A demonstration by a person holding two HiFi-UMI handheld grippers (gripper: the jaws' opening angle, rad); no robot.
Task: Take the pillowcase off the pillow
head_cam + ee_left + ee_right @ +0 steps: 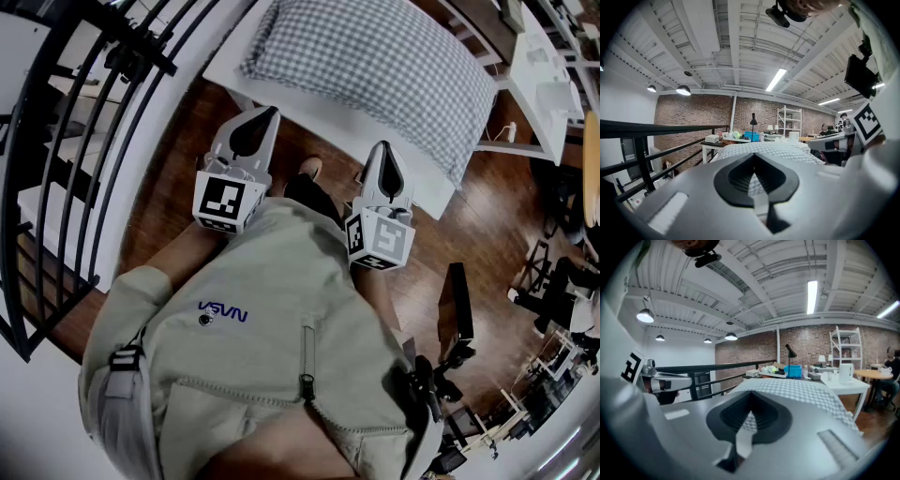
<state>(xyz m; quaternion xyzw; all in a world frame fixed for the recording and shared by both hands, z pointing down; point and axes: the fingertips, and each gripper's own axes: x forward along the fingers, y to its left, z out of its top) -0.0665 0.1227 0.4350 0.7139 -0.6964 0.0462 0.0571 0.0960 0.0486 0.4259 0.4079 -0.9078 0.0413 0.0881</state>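
Note:
A pillow in a grey-and-white checked pillowcase (pixel 375 66) lies on a white table (pixel 412 192) ahead of me; it also shows as the pillowcase (pixel 768 149) in the left gripper view and the pillowcase (pixel 797 390) in the right gripper view. My left gripper (pixel 265 114) is held near my chest, shut and empty, short of the table's near edge. My right gripper (pixel 384 150) sits beside it, also shut with nothing between its jaws, just before the table edge. Neither touches the pillow.
A black metal railing (pixel 84 122) runs along the left. The wooden floor (pixel 506 216) lies below the table. More white tables (pixel 544 84) with clutter stand at the right, and a black stand (pixel 457 309) is on the floor near my right side.

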